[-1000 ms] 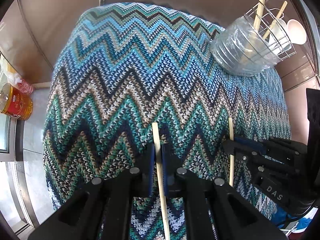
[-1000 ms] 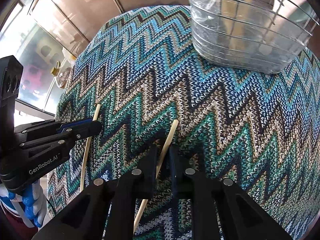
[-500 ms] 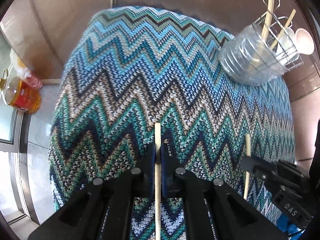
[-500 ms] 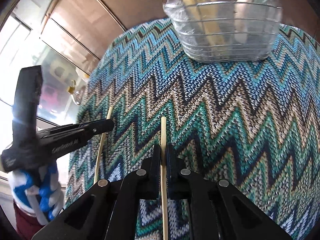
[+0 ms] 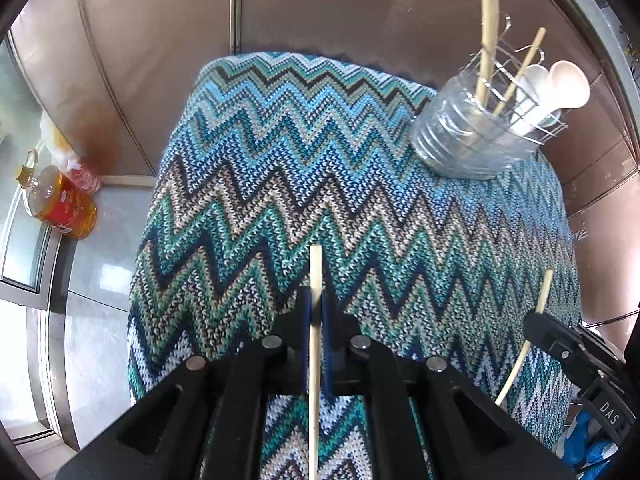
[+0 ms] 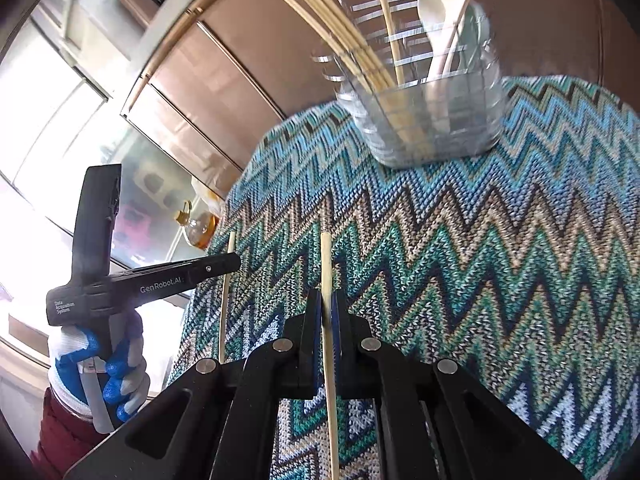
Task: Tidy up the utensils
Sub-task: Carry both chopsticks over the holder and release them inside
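Observation:
My left gripper (image 5: 316,300) is shut on a wooden chopstick (image 5: 316,268), held upright above the zigzag cloth (image 5: 280,168). My right gripper (image 6: 327,302) is shut on a second chopstick (image 6: 326,260), also lifted off the cloth. Each gripper shows in the other's view: the right gripper (image 5: 538,322) at the lower right, the left gripper (image 6: 228,264) at the left. A wire utensil holder (image 5: 480,136) with a clear liner stands at the table's far right, holding several chopsticks and white spoons; it also shows in the right wrist view (image 6: 424,120).
The cloth covers the whole table, which stands against brown cabinet panels (image 5: 320,8). An oil bottle (image 5: 60,204) sits on the floor to the left. A gloved hand (image 6: 100,368) grips the left tool.
Both grippers have risen and pulled back from the cloth with their chopsticks, which now stand straighter. The holder sits farther off in both views.

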Demonstrator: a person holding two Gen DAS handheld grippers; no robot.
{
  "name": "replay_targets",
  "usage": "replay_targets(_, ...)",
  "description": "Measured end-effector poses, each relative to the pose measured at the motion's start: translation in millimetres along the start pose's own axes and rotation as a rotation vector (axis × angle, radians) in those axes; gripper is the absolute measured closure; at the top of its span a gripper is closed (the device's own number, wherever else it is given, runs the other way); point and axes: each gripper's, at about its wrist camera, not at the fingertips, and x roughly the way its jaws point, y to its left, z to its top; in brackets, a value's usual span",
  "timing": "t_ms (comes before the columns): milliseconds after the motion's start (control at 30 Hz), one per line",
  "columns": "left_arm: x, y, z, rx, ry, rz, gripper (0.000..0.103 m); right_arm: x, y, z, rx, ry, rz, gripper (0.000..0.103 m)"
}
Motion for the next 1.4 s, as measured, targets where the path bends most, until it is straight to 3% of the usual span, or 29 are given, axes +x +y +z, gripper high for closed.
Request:
replay_targets(567, -95.9, -22.9, -48.1, 0.064, -0.243, -0.031, 0.099, -88.9, 33.0, -45.3, -0.074, -0.221, 0.016, 0.098)
replay_targets(1067, -163.7, -49.4, -67.7, 0.123, -0.376, -0.098, 0.098, -137.7, 59.3, -47.0, -0.139, -0.332, -0.004, 0.098)
replay_targets(1400, -191.4, -62.1, -57.3, 0.136, -0.442, -0.137, 0.099, -146.8, 66.3, -29.3, -0.168, -0.381, -0.029, 0.098)
